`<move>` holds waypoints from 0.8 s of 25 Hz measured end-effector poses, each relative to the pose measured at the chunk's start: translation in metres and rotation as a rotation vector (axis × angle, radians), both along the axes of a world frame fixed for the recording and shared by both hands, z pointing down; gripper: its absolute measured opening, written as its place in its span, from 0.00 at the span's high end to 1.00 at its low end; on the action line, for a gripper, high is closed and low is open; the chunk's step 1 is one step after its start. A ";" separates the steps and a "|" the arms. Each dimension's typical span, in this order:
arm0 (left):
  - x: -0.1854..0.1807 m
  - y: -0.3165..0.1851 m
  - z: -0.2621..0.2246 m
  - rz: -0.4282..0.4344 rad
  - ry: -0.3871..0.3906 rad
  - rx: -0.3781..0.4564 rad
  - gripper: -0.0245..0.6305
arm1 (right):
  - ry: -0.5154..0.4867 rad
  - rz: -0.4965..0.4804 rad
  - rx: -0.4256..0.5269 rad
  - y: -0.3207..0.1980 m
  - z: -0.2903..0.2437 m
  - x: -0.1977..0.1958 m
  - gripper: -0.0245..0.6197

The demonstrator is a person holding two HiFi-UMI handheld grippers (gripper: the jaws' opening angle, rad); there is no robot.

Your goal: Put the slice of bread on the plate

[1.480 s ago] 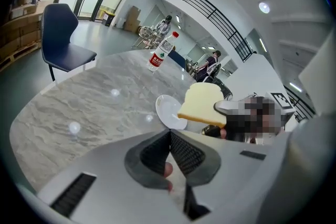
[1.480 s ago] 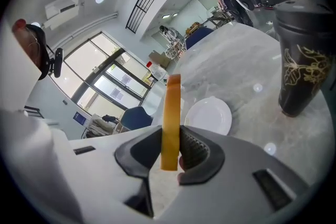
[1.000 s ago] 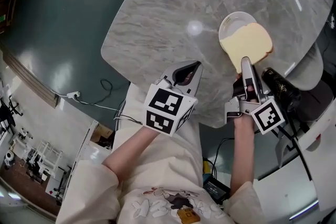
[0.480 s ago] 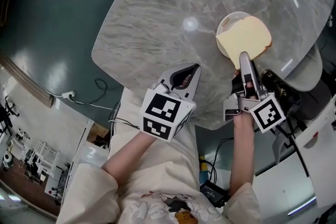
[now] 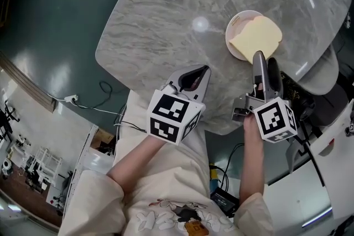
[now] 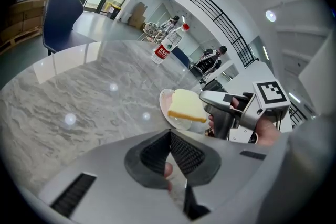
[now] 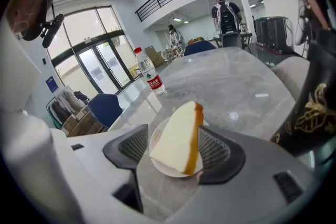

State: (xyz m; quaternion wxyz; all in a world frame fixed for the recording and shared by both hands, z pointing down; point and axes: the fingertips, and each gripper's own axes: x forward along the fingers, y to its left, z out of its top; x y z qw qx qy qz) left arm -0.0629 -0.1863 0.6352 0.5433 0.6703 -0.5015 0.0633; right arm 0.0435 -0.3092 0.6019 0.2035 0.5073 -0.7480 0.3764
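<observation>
A pale slice of bread [image 5: 255,37] with a brown crust rests tilted on the small white plate [image 5: 237,24] near the right edge of the marble table [image 5: 166,14]. My right gripper [image 5: 264,58] is just in front of it and its jaws are opening. In the right gripper view the bread [image 7: 178,136] stands between the pads [image 7: 130,147] over the plate [image 7: 164,167], and the left pad is clear of it. My left gripper [image 5: 200,72] hovers shut and empty at the table's near edge. From the left gripper view, the bread [image 6: 187,106], plate [image 6: 165,107] and right gripper [image 6: 216,104] lie ahead.
A water bottle [image 7: 148,77] with a red label stands at the table's far side. A black patterned bag [image 7: 314,107] sits close on the right, off the table. Blue chairs [image 6: 60,13] and distant people stand beyond. The table's near rim [image 5: 221,129] is right below both grippers.
The right gripper's jaws have spread apart off the bread and the hand has rolled. The bread has shifted left and farther onto the plate. The left gripper has stayed put.
</observation>
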 end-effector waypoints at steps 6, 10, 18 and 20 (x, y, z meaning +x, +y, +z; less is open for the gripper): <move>0.001 -0.008 -0.018 0.005 -0.008 0.035 0.95 | 0.010 -0.008 0.089 -0.002 -0.033 0.000 0.53; 0.008 -0.009 -0.032 0.007 -0.015 0.062 0.95 | -0.019 -0.009 0.156 0.002 -0.062 0.002 0.53; 0.018 0.000 -0.070 0.019 -0.038 0.117 0.95 | -0.159 -0.034 0.167 0.024 -0.103 0.007 0.58; 0.021 0.003 -0.080 0.021 -0.043 0.130 0.95 | -0.184 -0.018 0.160 0.032 -0.111 0.014 0.78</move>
